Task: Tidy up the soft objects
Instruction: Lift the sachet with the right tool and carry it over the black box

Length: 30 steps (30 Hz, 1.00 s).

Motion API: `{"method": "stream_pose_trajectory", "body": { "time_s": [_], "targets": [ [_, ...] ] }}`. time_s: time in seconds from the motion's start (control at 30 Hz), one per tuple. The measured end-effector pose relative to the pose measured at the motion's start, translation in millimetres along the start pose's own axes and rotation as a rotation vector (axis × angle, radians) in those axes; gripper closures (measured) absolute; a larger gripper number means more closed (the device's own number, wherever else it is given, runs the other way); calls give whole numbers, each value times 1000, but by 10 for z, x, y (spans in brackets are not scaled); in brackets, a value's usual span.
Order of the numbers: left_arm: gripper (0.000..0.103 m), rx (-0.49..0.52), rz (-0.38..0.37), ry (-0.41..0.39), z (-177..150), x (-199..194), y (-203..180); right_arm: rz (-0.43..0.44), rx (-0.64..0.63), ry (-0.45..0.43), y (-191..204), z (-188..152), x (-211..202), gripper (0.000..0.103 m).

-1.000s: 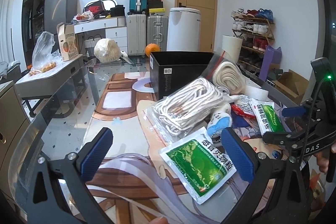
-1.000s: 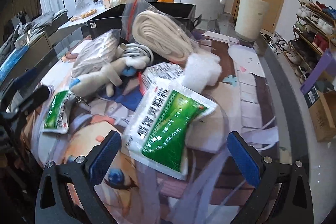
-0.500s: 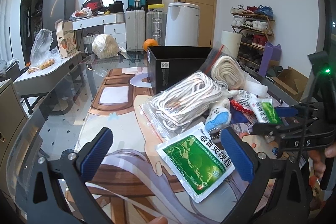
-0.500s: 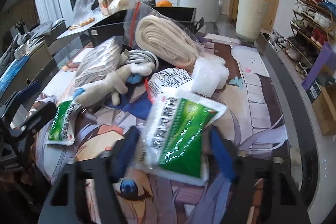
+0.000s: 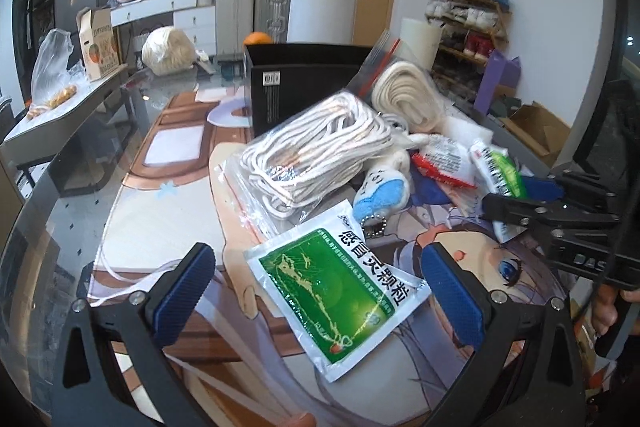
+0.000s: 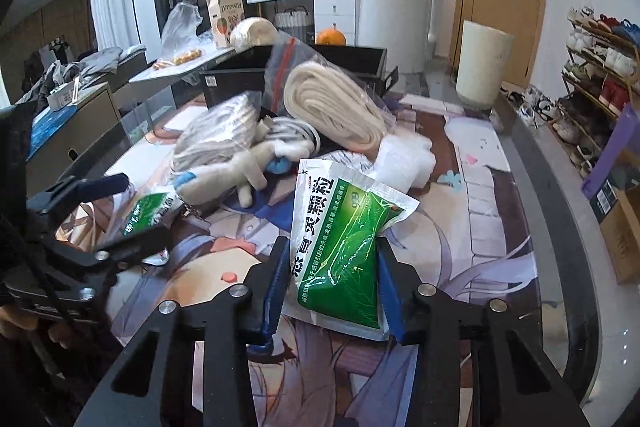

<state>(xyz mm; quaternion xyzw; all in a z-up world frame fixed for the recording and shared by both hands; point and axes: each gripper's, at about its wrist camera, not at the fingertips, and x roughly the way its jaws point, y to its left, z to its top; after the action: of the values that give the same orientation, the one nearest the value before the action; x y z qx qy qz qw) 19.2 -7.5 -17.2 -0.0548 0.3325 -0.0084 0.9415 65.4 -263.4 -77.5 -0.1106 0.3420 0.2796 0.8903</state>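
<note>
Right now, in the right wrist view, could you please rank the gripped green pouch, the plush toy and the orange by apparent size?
1. Green pouch, nearest the camera, so flattered.
2. Plush toy.
3. Orange, farthest away, so true size unsure.

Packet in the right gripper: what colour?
Green and white packet, white characters on it; clearest in the right wrist view.

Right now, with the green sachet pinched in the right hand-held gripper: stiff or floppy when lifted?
Likely floppy: the green sachet bulges and creases between the right hand-held gripper pads. Glossy film, so it may slip. Probably light.
</note>
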Motion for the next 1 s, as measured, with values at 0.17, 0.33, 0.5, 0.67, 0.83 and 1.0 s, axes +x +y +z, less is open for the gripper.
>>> {"method": "stream_pose_trajectory", "body": {
  "time_s": [0.17, 0.33, 0.5, 0.67, 0.83, 1.0],
  "targets": [
    [0, -14, 50, 54, 37, 95, -47, 5, -5, -20, 22, 4, -37, 61],
    [0, -42, 96, 96, 39, 155, -23, 9, -8, -24, 29, -1, -56, 61],
    [10, -22, 102, 98, 4, 120, 38, 17, -16, -27, 61, -3, -66, 61],
    [62, 2, 118, 71, -4, 68, 104, 19, -21, -32, 70, 7, -74, 61],
    [81, 3, 94, 50, -8, -1, 200, 15, -31, -46, 86, 20, -95, 61],
    [88, 9, 58, 17, -53, -58, 212, 17, -40, -62, 109, 33, -116, 61]
  ]
}}
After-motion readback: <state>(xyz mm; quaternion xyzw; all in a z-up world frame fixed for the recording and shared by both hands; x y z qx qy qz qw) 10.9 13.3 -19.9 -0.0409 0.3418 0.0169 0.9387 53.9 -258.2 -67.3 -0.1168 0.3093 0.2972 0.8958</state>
